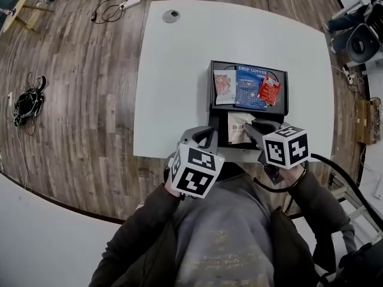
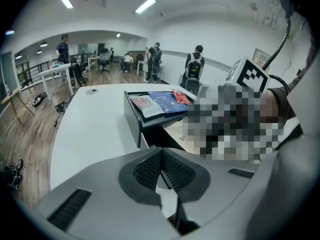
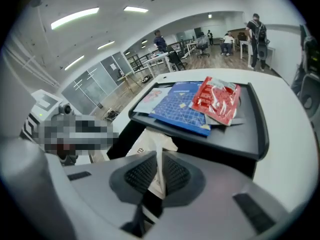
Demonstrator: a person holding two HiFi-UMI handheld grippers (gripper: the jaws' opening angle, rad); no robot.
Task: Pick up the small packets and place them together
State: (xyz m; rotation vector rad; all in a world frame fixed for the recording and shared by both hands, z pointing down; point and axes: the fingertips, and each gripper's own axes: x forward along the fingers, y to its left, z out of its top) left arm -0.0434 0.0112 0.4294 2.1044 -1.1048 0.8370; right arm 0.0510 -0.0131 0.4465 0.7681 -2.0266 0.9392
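A black two-level tray (image 1: 210, 85) stands on the white table (image 1: 173, 88). On its upper level lie a white-pink packet (image 1: 224, 87), a blue drip-coffee packet (image 1: 250, 87) and a red packet (image 1: 269, 89). A beige printed packet (image 1: 238, 127) sits at the lower level. My right gripper (image 1: 250, 129) is shut on it, and in the right gripper view the beige packet's (image 3: 150, 144) thin edge stands between the pads of the right gripper (image 3: 160, 171). Beside the tray's near left corner, my left gripper (image 1: 210, 137) is shut, and the left gripper (image 2: 161, 156) holds nothing.
The table's front edge (image 1: 179, 155) runs just under both grippers. A round cable port (image 1: 170, 16) sits at the far side. Cables and a power strip (image 1: 128, 3) lie on the wooden floor. Several people (image 2: 194, 66) stand far behind the table.
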